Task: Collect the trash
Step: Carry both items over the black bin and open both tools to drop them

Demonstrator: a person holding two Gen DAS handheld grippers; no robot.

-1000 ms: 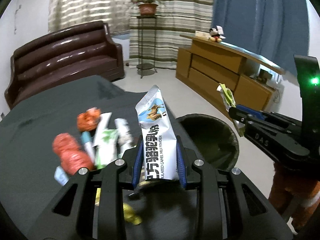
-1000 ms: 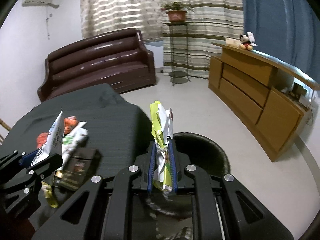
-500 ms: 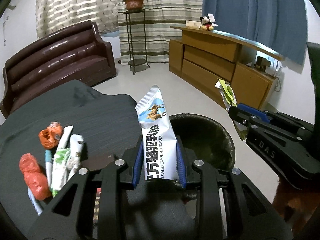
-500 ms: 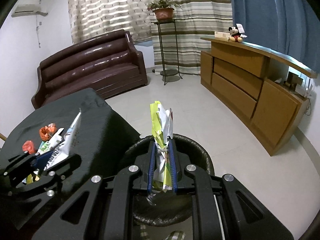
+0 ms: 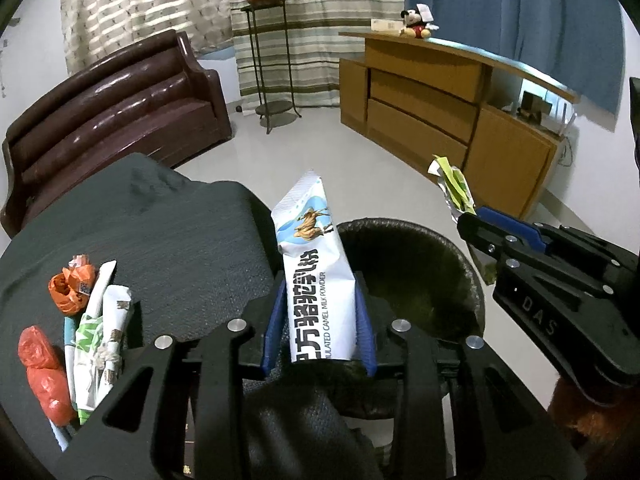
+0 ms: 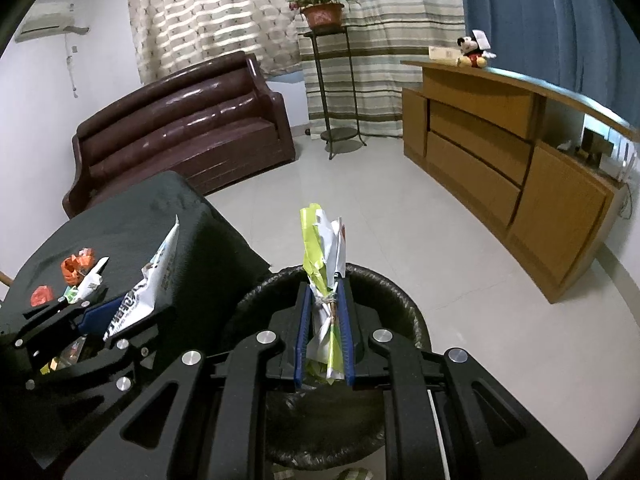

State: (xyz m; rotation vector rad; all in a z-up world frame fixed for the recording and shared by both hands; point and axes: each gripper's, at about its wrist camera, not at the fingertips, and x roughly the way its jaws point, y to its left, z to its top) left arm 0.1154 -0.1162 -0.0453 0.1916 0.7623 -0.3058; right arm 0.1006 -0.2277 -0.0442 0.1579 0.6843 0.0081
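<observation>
Room: pale tiled floor (image 6: 400,240), brown sofa (image 5: 116,100) and wooden sideboard (image 6: 500,168) far ahead of both tools.
Counter: dark cloth-covered counter (image 5: 168,232), ahead and left of the left tool.
Bin: black-lined trash bin (image 6: 404,304), directly under and ahead of the right tool, just right of the left one.
Left tool (image 5: 319,320): jaws opening, the milk powder sachet (image 5: 316,272) upright between the blue pads, which look close on its sides.
Right tool (image 6: 325,332): clamped narrow on a crumpled wrapper bundle (image 6: 324,256), green and white, poised over the bin.
Left-over trash: orange wrappers (image 5: 44,376) and paper sticks (image 5: 100,344) lying on the counter, left of the left tool.
Handling: sachet looks light, slick and flexible, likely to slide out once loosened; best pinched low across its flat faces. Bundle looks soft and springy; grip at its knotted middle.
</observation>
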